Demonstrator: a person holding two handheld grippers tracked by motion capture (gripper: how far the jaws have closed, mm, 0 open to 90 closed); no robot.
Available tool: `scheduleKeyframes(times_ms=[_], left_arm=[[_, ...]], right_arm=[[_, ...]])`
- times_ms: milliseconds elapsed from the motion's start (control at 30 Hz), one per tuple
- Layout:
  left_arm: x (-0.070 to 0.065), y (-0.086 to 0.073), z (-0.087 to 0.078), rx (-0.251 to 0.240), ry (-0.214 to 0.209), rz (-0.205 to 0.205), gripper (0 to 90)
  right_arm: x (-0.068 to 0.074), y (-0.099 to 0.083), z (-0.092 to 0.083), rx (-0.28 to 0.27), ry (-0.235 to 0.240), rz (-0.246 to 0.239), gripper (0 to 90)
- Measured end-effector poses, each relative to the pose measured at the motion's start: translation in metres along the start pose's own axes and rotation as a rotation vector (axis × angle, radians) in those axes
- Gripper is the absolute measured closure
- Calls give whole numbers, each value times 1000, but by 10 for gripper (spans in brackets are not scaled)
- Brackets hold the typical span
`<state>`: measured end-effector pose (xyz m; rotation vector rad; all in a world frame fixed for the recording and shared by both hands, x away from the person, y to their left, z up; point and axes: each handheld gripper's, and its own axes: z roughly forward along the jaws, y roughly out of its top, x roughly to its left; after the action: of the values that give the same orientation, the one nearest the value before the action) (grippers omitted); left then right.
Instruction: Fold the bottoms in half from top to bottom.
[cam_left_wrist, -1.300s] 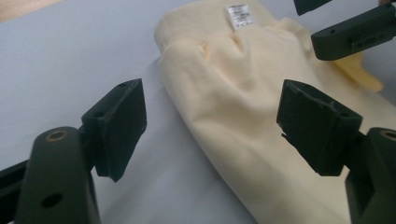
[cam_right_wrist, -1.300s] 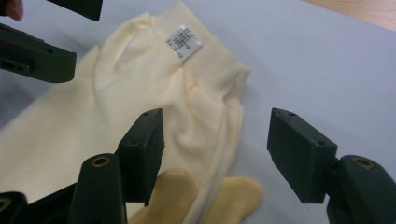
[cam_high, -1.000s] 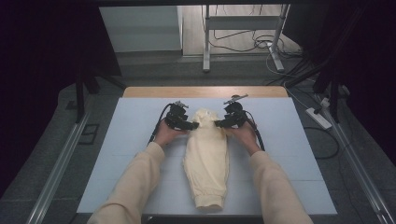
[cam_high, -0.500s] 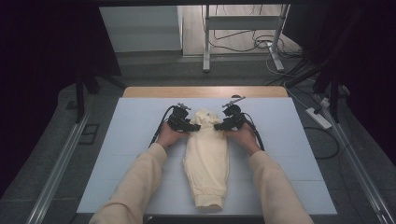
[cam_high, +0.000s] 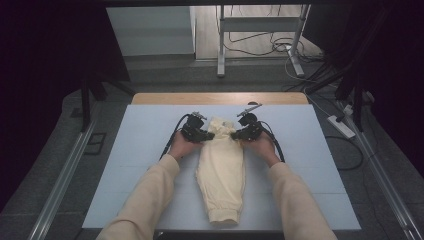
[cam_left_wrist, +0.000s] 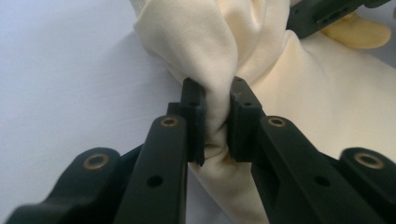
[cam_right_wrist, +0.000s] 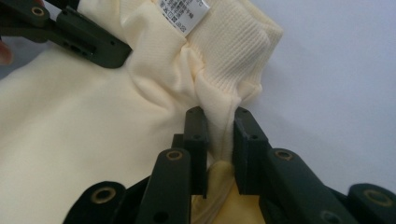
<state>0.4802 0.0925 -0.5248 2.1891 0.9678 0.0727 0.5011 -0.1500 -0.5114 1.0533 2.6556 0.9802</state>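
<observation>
Item: cream garment (cam_high: 221, 172), folded long and narrow, lying lengthwise at the middle of the bench (cam_high: 150, 150), ribbed cuff end nearest the person, bunched end farthest.

Left tool (cam_high: 199, 134): jaws have just been closing and now pinch a gathered fold of the cloth at the far left corner; in the left gripper view the fabric (cam_left_wrist: 219, 93) is squeezed between the pads.

Right tool (cam_high: 244, 133): jaws have just been closing likewise, clamped on a ribbed fold (cam_right_wrist: 219, 116) at the far right corner, just below the care label (cam_right_wrist: 182, 11).

Risks: both grips likely take several layers, so a lift may drag the whole bundle instead of spreading one edge. The ribbed fold sits near the pad tips and could slip under a sharp pull. Uneven pulling would twist the cloth.

Clearance: bare bench lies well apart on both sides and beyond the tools; the cuff end lies near the near edge and could slide off if drawn back.
</observation>
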Motion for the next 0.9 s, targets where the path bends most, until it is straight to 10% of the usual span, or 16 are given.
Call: scheduleKeyframes(times_ms=[900], left_arm=[[-10, 28, -48, -129, -4, 86, 800]], right_arm=[[8, 16, -42, -135, -64, -89, 799]])
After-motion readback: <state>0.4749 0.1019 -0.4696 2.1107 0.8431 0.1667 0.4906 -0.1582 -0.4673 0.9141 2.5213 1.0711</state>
